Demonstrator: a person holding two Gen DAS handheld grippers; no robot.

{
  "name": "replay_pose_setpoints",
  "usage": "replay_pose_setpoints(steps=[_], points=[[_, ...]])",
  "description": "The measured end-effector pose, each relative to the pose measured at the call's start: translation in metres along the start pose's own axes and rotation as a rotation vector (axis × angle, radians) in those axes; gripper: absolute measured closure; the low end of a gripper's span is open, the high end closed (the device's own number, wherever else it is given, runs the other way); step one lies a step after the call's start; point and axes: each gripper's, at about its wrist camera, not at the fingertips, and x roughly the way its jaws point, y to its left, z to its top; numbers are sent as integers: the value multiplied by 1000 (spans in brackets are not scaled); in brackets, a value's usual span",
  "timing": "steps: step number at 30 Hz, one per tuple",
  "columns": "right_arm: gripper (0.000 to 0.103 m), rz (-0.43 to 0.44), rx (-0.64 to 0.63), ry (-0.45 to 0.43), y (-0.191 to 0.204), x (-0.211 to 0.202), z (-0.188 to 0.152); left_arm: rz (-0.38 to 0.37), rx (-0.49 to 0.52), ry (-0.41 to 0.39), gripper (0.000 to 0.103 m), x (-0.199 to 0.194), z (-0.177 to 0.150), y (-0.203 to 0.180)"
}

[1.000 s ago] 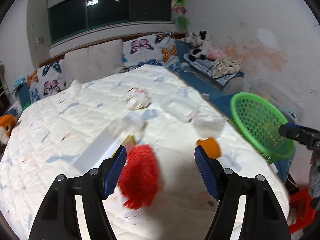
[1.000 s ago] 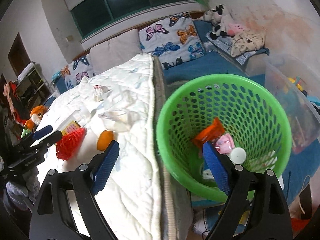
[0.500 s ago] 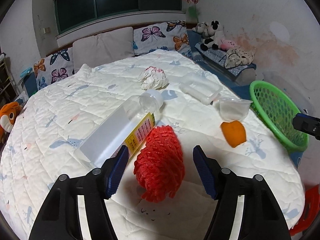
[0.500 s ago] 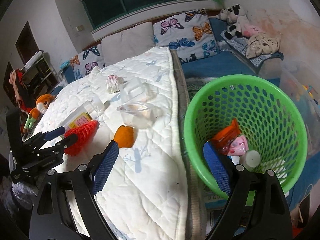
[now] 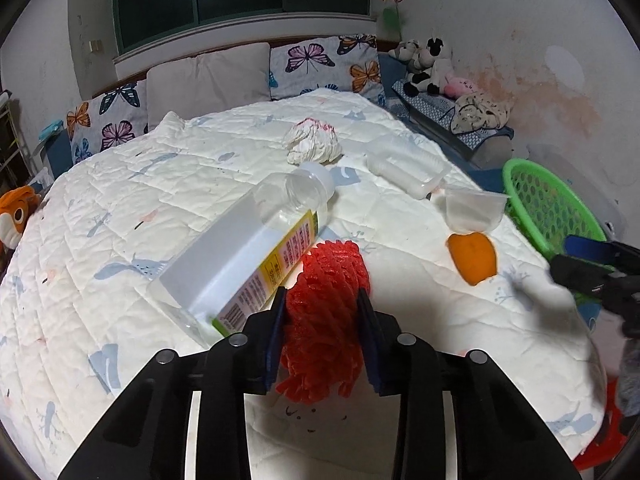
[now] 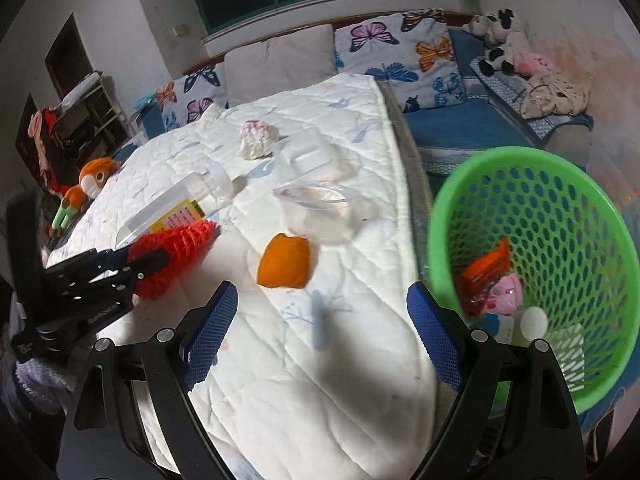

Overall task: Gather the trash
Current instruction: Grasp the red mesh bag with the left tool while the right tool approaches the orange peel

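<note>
My left gripper [image 5: 322,300] is shut on a red foam fruit net [image 5: 326,316] lying on the white quilted bed; it also shows in the right wrist view [image 6: 172,256]. A clear plastic bottle [image 5: 248,248] with a yellow label lies just left of the net. An orange peel [image 6: 285,262], a clear plastic cup [image 6: 320,212], a clear plastic box [image 5: 406,166] and a crumpled tissue [image 5: 312,144] lie further on. My right gripper [image 6: 320,324] is open and empty above the bed's edge, near the peel. A green mesh basket [image 6: 560,208] holding wrappers stands to its right.
Butterfly pillows [image 5: 324,62] and grey cushions line the headboard. Stuffed toys [image 5: 428,64] sit on a blue bench at the right wall. An orange plush toy [image 6: 92,180] lies at the bed's left side. A red stool [image 5: 608,420] stands by the bed's corner.
My left gripper has moved forward over the red net and closed on it. My right gripper has swung left from the basket toward the bed and the orange peel.
</note>
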Motion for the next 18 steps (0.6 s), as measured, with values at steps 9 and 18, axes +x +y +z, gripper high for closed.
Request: replay_pose_setpoints(steps=[9,18], points=[[26,-1,-83,37,30,29,4,-45,-27,-55,71,-30,2,5],[37,-12,-90,79,36,55,8,-59,-66,-89,71,-47,5,20]])
